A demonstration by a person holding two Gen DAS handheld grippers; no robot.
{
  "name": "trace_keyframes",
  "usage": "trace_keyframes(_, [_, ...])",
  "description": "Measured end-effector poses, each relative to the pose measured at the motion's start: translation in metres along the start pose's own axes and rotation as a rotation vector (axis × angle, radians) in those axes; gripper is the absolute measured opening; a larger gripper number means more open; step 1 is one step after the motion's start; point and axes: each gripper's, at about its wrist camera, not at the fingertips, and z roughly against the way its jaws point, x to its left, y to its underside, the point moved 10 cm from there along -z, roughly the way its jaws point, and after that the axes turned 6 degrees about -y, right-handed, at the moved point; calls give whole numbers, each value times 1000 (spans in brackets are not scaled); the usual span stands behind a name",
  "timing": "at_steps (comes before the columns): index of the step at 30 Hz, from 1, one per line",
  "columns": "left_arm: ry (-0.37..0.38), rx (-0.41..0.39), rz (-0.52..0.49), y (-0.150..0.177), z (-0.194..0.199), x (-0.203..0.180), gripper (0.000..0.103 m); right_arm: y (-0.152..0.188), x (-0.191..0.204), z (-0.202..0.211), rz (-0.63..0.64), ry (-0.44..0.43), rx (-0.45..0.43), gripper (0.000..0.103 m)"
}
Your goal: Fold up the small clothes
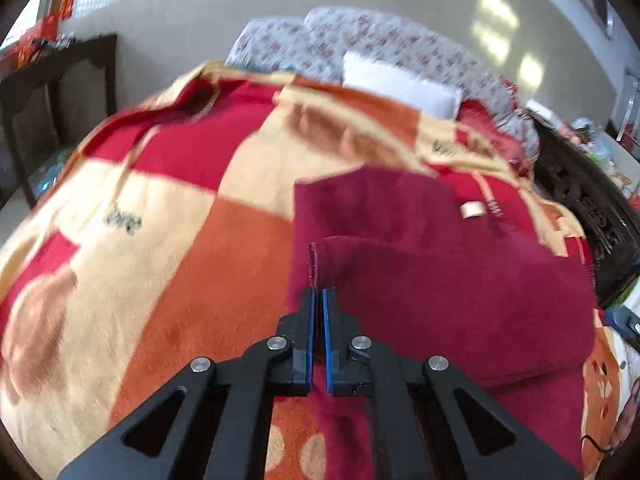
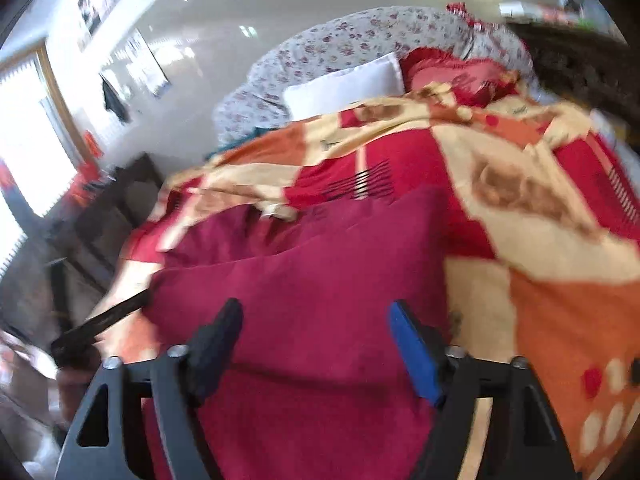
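While both cameras look down a bed, the scene reads so:

Cloth: a dark red garment [image 1: 432, 280] of fleecy stuff lies on the blanket [image 1: 152, 184], partly folded, with one layer doubled over another; a small tan tag [image 1: 472, 210] shows on its far part in the left view

Left hand-held gripper [image 1: 319, 294]: clenched, its blue pads nearly together and nipping the hemmed edge of the cloth, which stands up just ahead of the tips (a thin strip of red runs back between the fingers)

Right hand-held gripper [image 2: 316, 310]: released, fingers apart over the near part of the garment [image 2: 320, 272]; one finger black [image 2: 224, 328], the other faced blue [image 2: 412, 344]; cloth lies beneath and between them, and the pads do not press on it

Other arm: in the right view the left hand-held gripper [image 2: 108, 316] shows as a dark bar at the cloth's left edge, blurred

Blanket: checked in red, orange and cream [image 2: 540, 280], rumpled, covering the bed under the garment

Far end: a white pillow [image 1: 400, 84], a red cushion [image 2: 452, 76] beside it, and a flowered quilt [image 1: 360, 36] heaped behind

Room: glossy pale floor, dark wooden furniture [image 1: 56, 92] at the left side of the bed

Sharpness: both views are smeared, so fine detail of the cloth cannot be told
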Motion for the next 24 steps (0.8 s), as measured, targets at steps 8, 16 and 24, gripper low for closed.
trace_keyframes(8, [-63, -4, -54, 12, -7, -5, 4, 4, -61, -41, 1, 174, 115, 30])
trace_keyframes(16, [-87, -16, -60, 13, -4, -7, 7, 39, -34, -10, 139, 211, 164, 36])
trace_keyframes(24, [-120, -57, -127, 17, 16, -15, 50, 44, -24, 5, 105, 158, 135, 45])
